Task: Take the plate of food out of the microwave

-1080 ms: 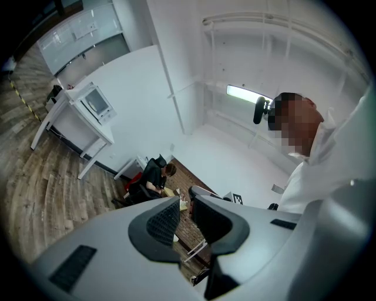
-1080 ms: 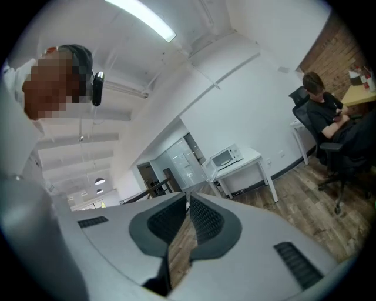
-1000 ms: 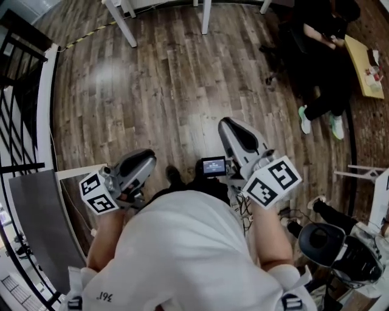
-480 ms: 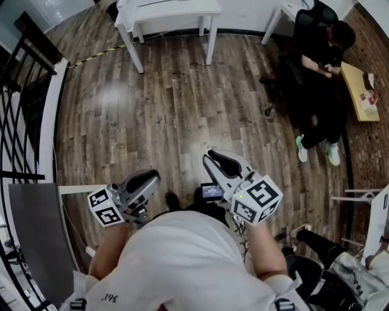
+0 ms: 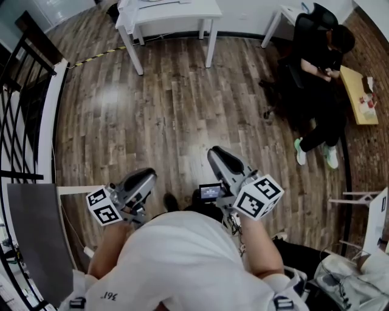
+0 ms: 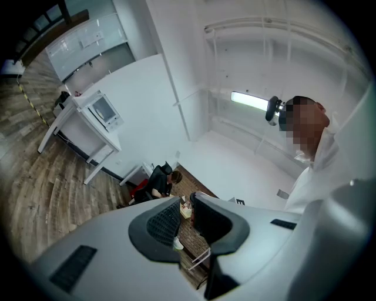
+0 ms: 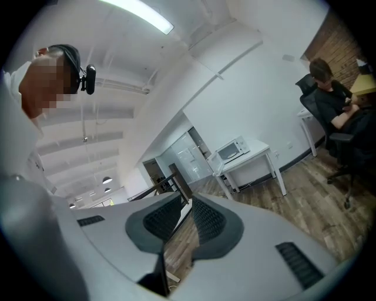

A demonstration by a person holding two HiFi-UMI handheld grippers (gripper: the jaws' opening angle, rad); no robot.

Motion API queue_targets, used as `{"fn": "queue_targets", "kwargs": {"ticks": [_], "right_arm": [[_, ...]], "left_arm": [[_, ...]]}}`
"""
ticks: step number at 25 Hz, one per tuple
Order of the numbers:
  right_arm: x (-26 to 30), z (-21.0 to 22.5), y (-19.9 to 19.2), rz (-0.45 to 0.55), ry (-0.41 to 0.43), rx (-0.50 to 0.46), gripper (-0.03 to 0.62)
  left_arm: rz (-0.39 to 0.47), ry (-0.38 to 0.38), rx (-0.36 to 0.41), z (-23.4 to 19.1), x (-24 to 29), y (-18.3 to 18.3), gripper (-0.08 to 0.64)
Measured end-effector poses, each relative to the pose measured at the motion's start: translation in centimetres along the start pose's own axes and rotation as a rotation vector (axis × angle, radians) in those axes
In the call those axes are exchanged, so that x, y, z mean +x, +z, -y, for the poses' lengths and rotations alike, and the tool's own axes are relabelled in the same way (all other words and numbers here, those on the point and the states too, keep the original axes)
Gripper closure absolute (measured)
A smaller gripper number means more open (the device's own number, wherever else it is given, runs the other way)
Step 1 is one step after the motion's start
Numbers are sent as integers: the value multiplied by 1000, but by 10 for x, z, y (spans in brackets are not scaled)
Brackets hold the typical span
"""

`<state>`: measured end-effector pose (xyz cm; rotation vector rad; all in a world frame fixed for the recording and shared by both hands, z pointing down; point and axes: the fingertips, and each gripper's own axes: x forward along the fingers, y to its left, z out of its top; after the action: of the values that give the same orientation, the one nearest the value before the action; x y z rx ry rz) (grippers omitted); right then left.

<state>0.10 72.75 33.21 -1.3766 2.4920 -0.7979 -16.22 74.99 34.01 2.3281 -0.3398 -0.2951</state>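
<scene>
The microwave (image 7: 232, 150) is small and far off, standing on a white table (image 7: 258, 157) across the wooden floor; it also shows in the left gripper view as the microwave (image 6: 103, 110). I see no plate of food. Both grippers are held close to the person's chest, far from the table (image 5: 170, 9). My left gripper (image 5: 144, 177) points forward; a gap shows between its pads (image 6: 163, 220) and nothing is in it. My right gripper (image 5: 217, 157) has a narrow gap between its pads (image 7: 208, 220), also with nothing in it.
A person sits in a black chair (image 5: 322, 61) at the right, beside a yellow table (image 5: 358, 91). A black railing (image 5: 18, 109) and a grey panel (image 5: 33, 237) line the left side. A small screen (image 5: 211, 192) hangs at the chest. Wooden floor (image 5: 170, 103) stretches ahead.
The head view has lifted, so the white table now shows at the top. The right gripper has shifted down and left; the left gripper has stayed roughly where it was.
</scene>
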Motion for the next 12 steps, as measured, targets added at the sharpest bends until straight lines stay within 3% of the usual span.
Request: {"fn": "queue_targets", "kwargs": {"ticks": [12], "right_arm": [[0,26,5,-23,-44,10,534]], "left_arm": [[4,20,-14,-8,14,-1,511]]}}
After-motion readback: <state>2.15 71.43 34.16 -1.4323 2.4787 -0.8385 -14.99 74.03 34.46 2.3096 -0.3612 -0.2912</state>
